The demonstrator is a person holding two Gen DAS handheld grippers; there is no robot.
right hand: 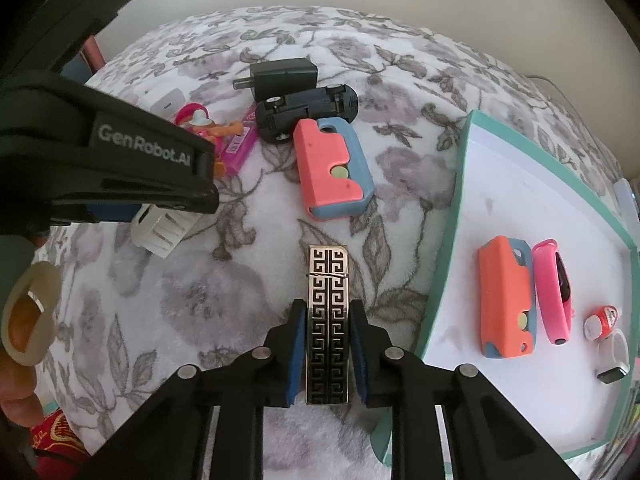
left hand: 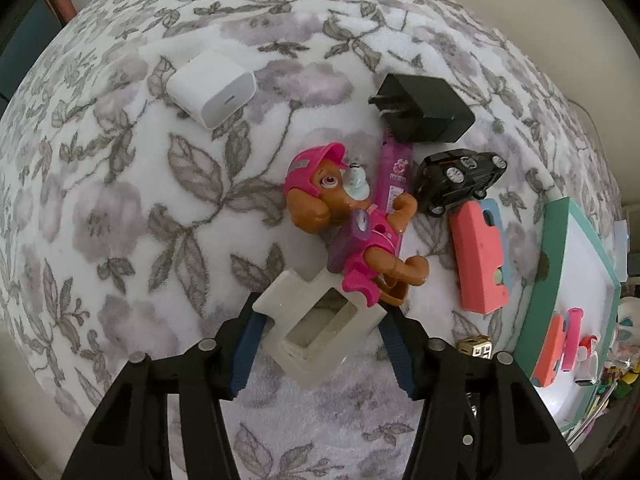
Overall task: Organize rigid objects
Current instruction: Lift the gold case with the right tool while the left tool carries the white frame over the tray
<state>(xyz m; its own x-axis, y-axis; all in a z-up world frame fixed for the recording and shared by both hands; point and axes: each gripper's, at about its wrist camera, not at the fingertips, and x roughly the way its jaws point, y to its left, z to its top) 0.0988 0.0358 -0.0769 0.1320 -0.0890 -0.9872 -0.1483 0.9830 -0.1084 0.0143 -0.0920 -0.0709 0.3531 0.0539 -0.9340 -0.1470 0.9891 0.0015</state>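
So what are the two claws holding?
Right claw squeezes the patterned lighter by its lower sides. Left claw straddles the white plastic piece; grip unclear.
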